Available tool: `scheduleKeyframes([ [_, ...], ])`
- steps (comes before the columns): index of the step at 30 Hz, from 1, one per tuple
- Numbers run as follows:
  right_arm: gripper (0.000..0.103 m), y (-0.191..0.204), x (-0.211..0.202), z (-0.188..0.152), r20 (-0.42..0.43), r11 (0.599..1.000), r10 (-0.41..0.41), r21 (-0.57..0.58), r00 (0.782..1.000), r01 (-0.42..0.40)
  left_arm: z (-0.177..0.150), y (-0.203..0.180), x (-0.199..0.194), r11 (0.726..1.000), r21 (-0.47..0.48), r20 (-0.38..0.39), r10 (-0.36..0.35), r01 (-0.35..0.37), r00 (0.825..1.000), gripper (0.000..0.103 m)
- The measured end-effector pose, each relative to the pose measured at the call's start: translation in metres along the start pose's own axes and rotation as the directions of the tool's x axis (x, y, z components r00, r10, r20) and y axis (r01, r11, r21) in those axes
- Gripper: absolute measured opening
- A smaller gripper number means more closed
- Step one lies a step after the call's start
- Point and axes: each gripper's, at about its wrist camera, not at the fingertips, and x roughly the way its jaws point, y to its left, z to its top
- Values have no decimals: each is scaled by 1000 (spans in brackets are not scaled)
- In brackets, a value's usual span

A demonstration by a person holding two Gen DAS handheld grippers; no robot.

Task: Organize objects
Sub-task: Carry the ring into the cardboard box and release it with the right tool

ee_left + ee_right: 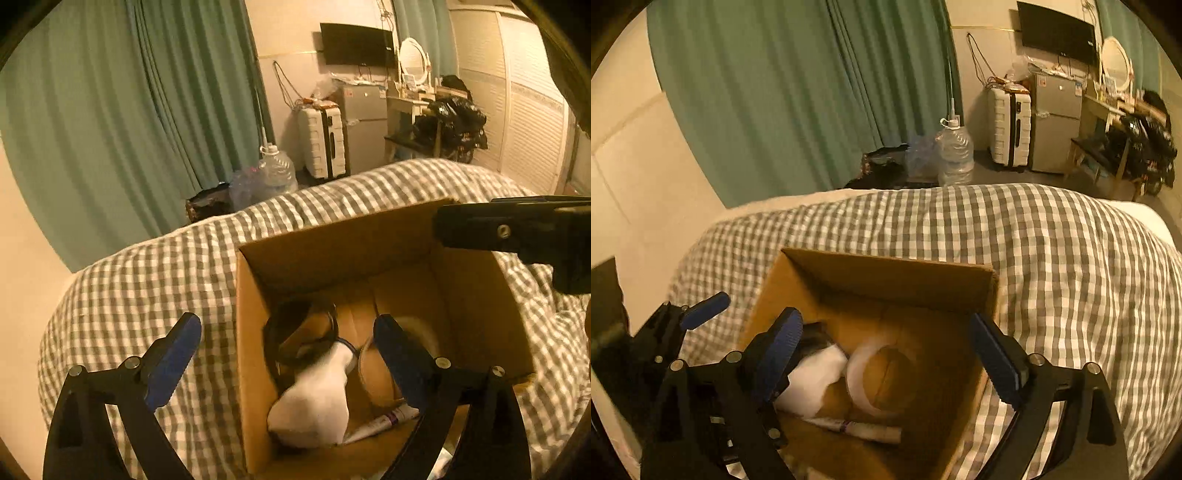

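An open cardboard box [332, 236] [886, 280] sits on the checked bedding [147, 288]. In it lie a white sock [314, 398] [816, 380], a black looped cord [280, 332], a roll of tape [857, 384] and a white tube [384, 421] [864, 430]. My left gripper [287, 321] is open and straddles the box's left wall, one finger outside and one inside, holding nothing. My right gripper [885, 319] is open above the box with nothing between its pads. One of its black fingers [480, 225] shows over the box's far right corner.
The bed's checked cover [1052, 258] spreads around the box. Beyond the bed hang green curtains [798, 92]. On the floor stand a large water bottle [955, 155], a white suitcase [1008, 125] and a small fridge [1056, 122].
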Motion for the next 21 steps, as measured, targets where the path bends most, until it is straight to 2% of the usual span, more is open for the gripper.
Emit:
scheduleKeyframes([
  [5, 92, 10, -43, 3, 43, 999, -28, -31, 999, 29, 5, 6, -46, 999, -39, 22, -11, 12, 1000, 97],
  [14, 92, 46, -133, -6, 136, 988, -70, -128, 988, 88, 3, 15, -137, 997, -83, 75, 11, -5, 997, 99],
  [21, 92, 76, -181, -31, 148, 969, -101, -211, 984, 131, -17, 22, -188, 995, -95, 52, 30, -25, 998, 99],
])
